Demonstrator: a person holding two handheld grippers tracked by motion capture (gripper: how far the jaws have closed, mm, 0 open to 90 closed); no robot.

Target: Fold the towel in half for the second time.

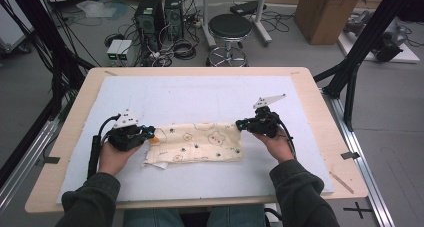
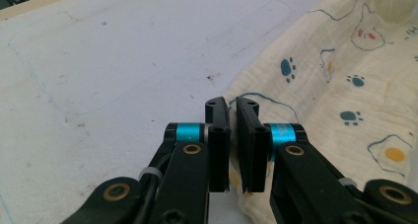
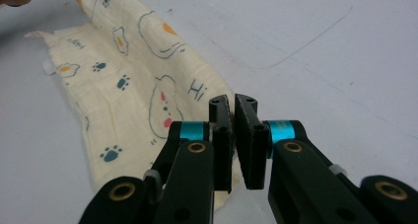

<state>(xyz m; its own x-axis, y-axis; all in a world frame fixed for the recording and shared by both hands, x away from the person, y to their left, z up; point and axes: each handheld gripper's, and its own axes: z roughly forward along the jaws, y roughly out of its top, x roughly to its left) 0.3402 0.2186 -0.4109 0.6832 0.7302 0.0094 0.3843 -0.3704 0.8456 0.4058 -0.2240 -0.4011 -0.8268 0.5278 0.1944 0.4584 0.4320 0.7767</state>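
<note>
A cream cloth point(image 1: 197, 142) printed with paw marks and small animals lies folded into a long strip across the white mat point(image 1: 200, 99). My left gripper point(image 1: 149, 132) is shut on the cloth's left end; in the left gripper view its jaws point(image 2: 231, 108) pinch the cloth's edge point(image 2: 345, 86). My right gripper point(image 1: 241, 123) is shut on the cloth's right end; in the right gripper view the cloth point(image 3: 138, 81) runs away from the closed jaws point(image 3: 232, 105) toward the far hand. Both held corners are slightly raised.
The mat covers a wooden table point(image 1: 320, 102). Beyond the table's far edge stand a black stool point(image 1: 229, 29), computer towers point(image 1: 157, 14) with cables, and a cardboard box point(image 1: 327, 9). Black frame posts point(image 1: 367, 42) rise at both sides.
</note>
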